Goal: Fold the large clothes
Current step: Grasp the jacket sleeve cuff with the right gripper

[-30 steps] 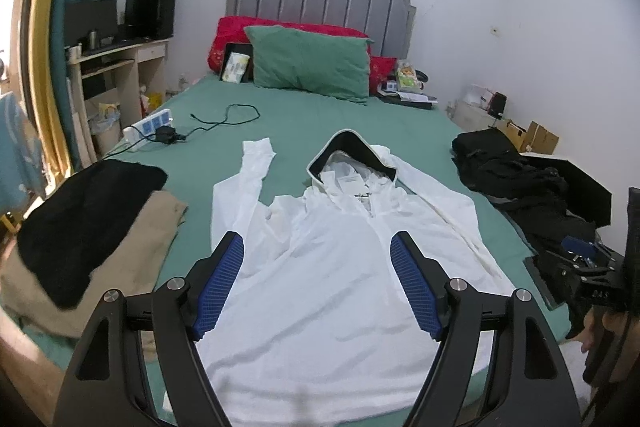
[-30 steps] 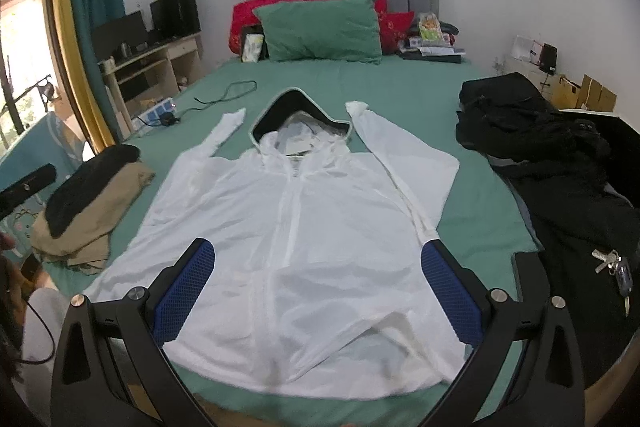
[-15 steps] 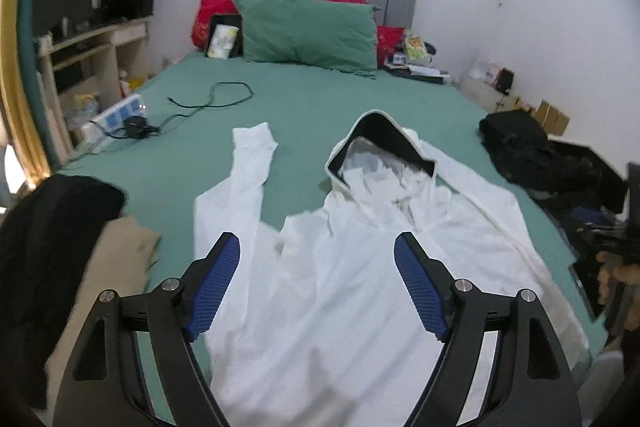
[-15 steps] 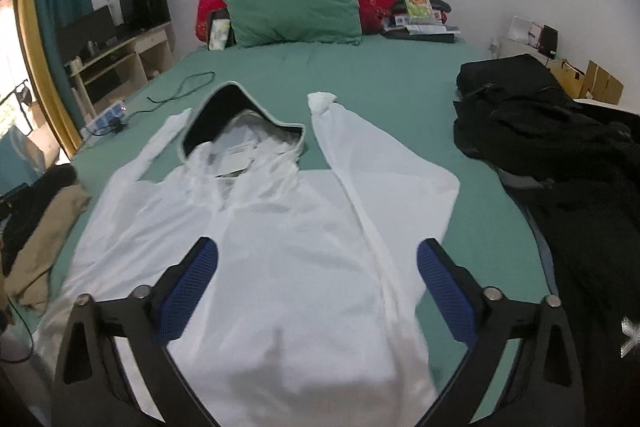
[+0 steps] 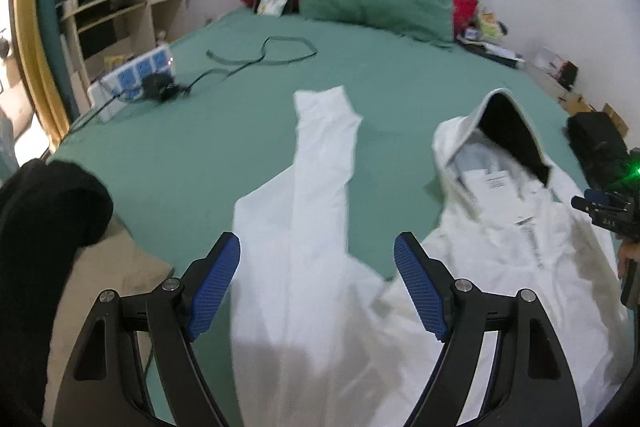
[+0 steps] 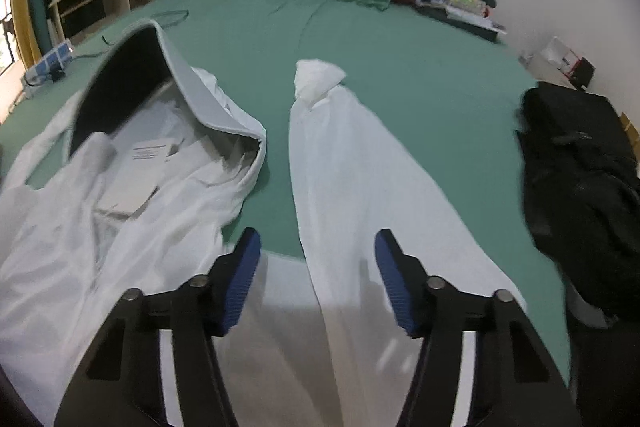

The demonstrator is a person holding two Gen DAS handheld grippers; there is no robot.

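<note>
Both grippers above white hooded jacket [image 5: 500, 267] on bed [image 5: 200, 155].
Left gripper [image 5: 316, 287] wide, empty; right gripper [image 6: 316, 279] jaws just narrowed, straddling sleeve [image 6: 360, 187], not pinching.

left gripper [image 5: 316, 287]: jaws wide apart, angled down | right gripper [image 6: 316, 279]: jaws just narrowing, nothing clamped

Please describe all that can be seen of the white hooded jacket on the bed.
The white hooded jacket lies spread flat, front up, on the green bed sheet. The fabric looks thin and smooth. Its hood stands open, dark inside, with paper tags at the neck. A zipper runs down the chest. Both sleeves point toward the pillows: one sleeve on the left, the other sleeve on the right, its cuff crumpled. The pictures show neither gripper touching it.
</note>
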